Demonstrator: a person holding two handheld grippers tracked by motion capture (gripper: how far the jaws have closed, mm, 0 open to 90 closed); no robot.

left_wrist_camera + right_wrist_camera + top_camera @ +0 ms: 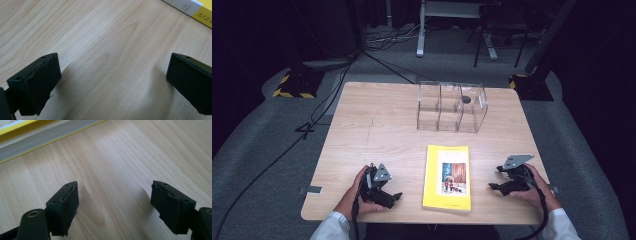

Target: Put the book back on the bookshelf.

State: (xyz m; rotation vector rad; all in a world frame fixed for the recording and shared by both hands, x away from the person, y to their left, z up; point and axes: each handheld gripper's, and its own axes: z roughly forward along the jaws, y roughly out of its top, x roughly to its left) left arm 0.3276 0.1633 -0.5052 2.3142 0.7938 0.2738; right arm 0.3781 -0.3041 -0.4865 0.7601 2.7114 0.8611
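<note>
I held the left gripper [396, 196] and right gripper [492, 186] released, jaws apart, resting on the table [377, 130] either side of the yellow book [448, 177].

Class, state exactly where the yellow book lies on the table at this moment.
In the high view the yellow book lies flat at the table's near edge, between the left gripper and right gripper, touching neither, in front of the clear organiser.
</note>
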